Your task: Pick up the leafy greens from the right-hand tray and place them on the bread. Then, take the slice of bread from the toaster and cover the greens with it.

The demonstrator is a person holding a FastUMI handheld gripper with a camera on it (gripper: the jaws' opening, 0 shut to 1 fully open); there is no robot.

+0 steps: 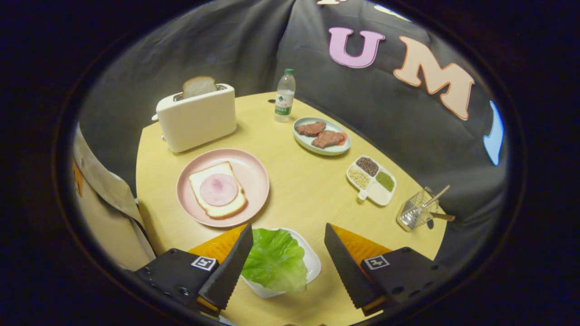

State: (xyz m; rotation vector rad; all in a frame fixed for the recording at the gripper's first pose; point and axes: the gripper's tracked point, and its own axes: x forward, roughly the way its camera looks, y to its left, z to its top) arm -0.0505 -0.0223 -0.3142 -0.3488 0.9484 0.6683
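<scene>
Between my spread fingers the leafy greens lie in their white tray, nearer the left one. My tongs gape wide, empty. I should drop lower, pinch the leaf not the rim, then carry it onward to the bread on the pink plate.
</scene>
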